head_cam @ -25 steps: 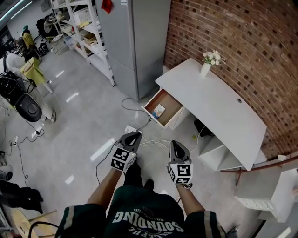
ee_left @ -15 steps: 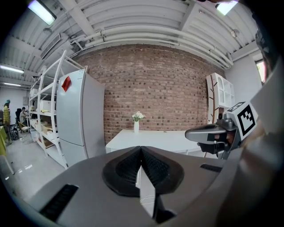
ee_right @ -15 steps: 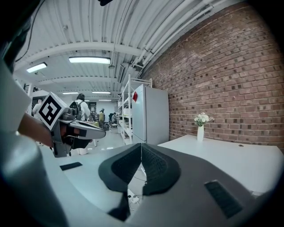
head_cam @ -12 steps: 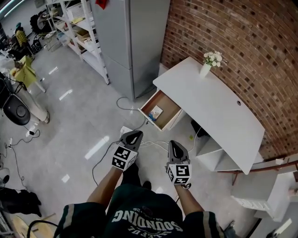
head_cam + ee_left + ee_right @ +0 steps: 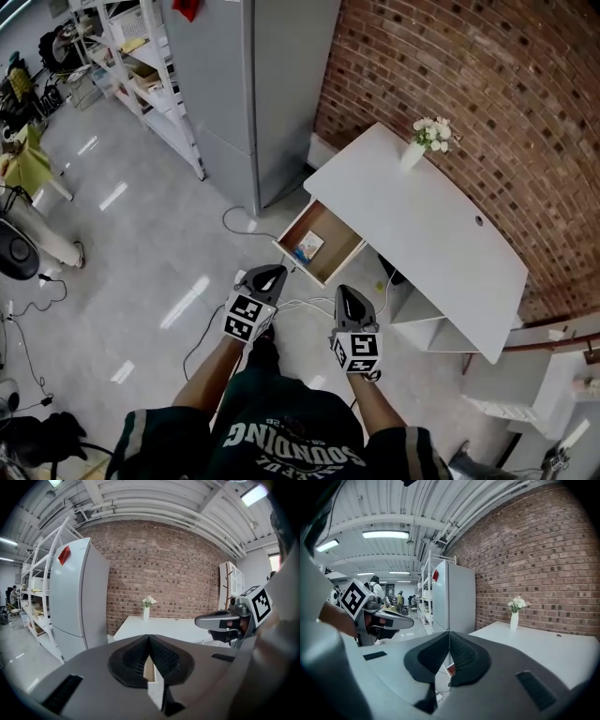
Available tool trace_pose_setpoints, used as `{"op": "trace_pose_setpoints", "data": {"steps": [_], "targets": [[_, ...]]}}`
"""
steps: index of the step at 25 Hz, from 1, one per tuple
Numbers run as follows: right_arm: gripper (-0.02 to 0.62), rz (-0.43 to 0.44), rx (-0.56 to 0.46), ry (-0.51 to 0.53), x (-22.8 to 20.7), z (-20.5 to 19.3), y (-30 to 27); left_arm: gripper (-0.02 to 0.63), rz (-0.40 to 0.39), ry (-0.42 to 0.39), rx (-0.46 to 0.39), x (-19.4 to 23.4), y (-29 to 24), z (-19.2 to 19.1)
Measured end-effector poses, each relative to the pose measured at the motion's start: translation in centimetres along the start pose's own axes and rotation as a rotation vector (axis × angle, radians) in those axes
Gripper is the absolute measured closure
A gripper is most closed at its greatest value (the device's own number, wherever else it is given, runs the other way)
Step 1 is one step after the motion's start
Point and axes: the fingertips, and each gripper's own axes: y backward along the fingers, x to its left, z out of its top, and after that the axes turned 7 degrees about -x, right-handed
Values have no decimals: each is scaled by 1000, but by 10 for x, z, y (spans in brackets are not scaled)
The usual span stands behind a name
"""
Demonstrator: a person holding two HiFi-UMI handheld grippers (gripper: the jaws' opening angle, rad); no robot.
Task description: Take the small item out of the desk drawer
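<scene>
A white desk [image 5: 441,234] stands against the brick wall with its wooden drawer [image 5: 330,225] pulled open toward me. A small light item with blue print [image 5: 307,247] lies inside the drawer near its front. My left gripper [image 5: 273,273] [image 5: 149,637] is shut and empty, held over the floor just short of the drawer's front. To its right, my right gripper [image 5: 342,292] [image 5: 449,633] is also shut and empty, a little farther back. Both point toward the desk. Each gripper view shows the other gripper at its side.
A white vase of flowers [image 5: 415,150] stands at the desk's far end. A tall grey cabinet [image 5: 248,84] is left of the desk, with white shelving [image 5: 141,66] beyond. Cables [image 5: 295,305] lie on the floor under the grippers. An open shelf [image 5: 427,323] sits beneath the desk.
The view has shifted toward the desk, so the open drawer now lies closer to both grippers. Both grippers stay shut and side by side.
</scene>
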Motion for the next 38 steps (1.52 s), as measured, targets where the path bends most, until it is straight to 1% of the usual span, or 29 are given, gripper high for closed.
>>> {"op": "trace_pose_setpoints", "data": {"steps": [5, 11, 17, 22, 27, 32, 35, 38], "targets": [[571, -49, 10, -7, 0, 8, -40, 591, -60, -2, 5, 37, -26, 7], [571, -109, 21, -30, -3, 7, -70, 591, -133, -6, 27, 61, -52, 9], [571, -152, 26, -57, -8, 5, -89, 589, -169, -7, 59, 71, -78, 0], [571, -184, 35, -82, -24, -1, -95, 589, -207, -11, 85, 67, -105, -7], [571, -182, 42, -100, -37, -10, -108, 589, -241, -25, 127, 64, -129, -20], [571, -169, 52, -104, -58, -25, -125, 589, -246, -22, 149, 57, -153, -34], [571, -155, 63, -118, -60, -36, -134, 589, -243, -18, 173, 57, -155, -45], [571, -147, 65, -124, -64, -39, -143, 589, -234, -14, 188, 60, -162, -48]]}}
